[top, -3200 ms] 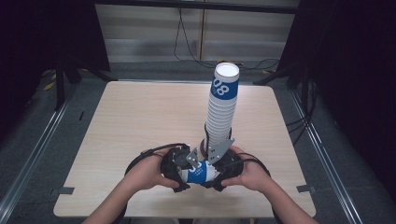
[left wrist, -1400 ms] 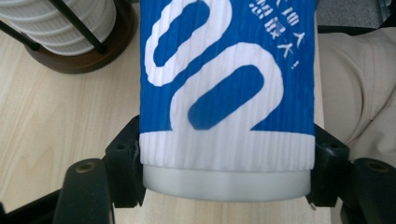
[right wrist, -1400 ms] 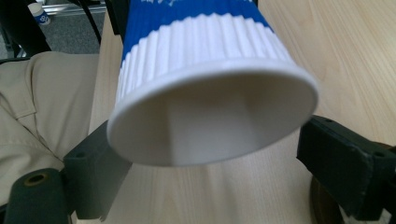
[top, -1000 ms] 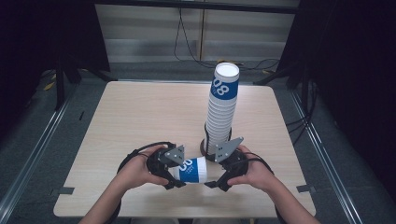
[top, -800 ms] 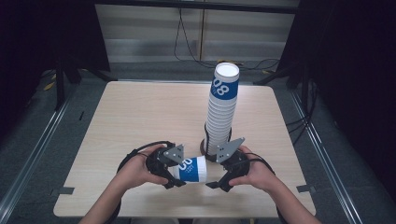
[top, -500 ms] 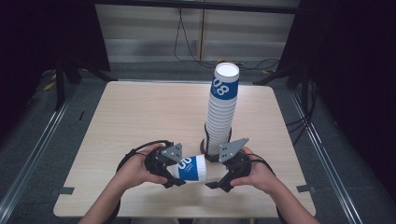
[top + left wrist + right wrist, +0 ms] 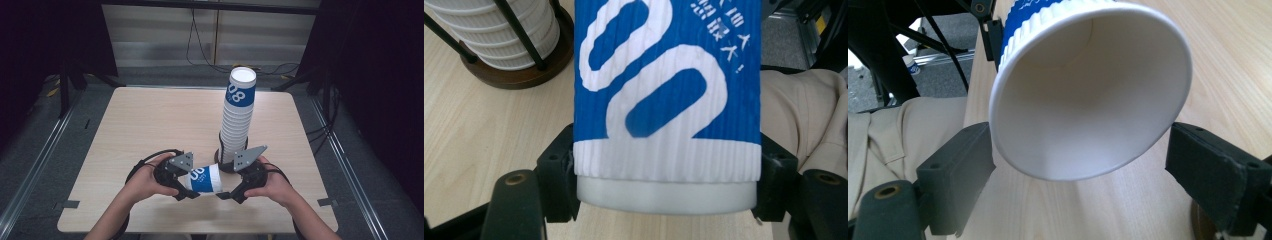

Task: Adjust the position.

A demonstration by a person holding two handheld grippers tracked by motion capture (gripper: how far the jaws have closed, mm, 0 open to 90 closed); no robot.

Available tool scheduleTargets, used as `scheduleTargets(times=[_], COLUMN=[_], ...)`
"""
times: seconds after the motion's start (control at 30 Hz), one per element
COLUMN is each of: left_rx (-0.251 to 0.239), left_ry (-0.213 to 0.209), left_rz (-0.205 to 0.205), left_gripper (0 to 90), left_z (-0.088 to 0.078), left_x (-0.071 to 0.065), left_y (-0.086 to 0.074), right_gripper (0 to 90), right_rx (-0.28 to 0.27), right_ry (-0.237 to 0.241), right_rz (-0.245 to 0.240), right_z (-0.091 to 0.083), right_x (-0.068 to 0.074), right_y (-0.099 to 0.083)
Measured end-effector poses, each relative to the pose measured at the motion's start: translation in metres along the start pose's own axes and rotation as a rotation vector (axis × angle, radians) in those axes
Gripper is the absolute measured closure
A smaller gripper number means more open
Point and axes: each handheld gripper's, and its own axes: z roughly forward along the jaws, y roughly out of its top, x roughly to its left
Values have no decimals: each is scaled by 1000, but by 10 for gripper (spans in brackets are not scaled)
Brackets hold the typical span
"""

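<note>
Paper cup [image 7: 202, 178], lying sideways just above the table [image 7: 150, 120] near the stack [image 7: 237, 115], sits squeezed at its base in my left jaws while my right jaws gape around its rim, so extra pinching could crush it.

Black tongs [image 7: 187, 189] with grey three-cornered plates, black trailing cables, beige trousers.

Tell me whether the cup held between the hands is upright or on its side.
On its side: the cup lies level in the left tool, its empty mouth facing the right tool.
</note>
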Motion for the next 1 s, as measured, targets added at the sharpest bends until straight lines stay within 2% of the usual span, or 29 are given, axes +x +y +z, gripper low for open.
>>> scheduleTargets(times=[0.27,0.37,0.47,0.73,0.9,1.0], left_rx=[-4,-16,-5,8,8,10], left_ry=[-8,-2,-7,-14,4,10], left_rz=[6,-3,0,-12,6,-3], left_gripper=[307,308,308,309,308,304], left_z=[0,1,1,4,5,6], left_x=[2,2,3,4,4,4], left_y=[-1,-2,-3,-5,-4,-5], right_gripper=[126,147,156,196,222,227], right_rx=[-34,-33,-34,-19,-1,8], right_ry=[-11,-17,-20,-29,-36,-42], right_rz=[4,-3,-4,-22,-23,-25], right_z=[1,2,3,3,3,2], right_x=[-2,-2,-2,-1,-1,-1], right_y=[3,3,3,6,7,8])
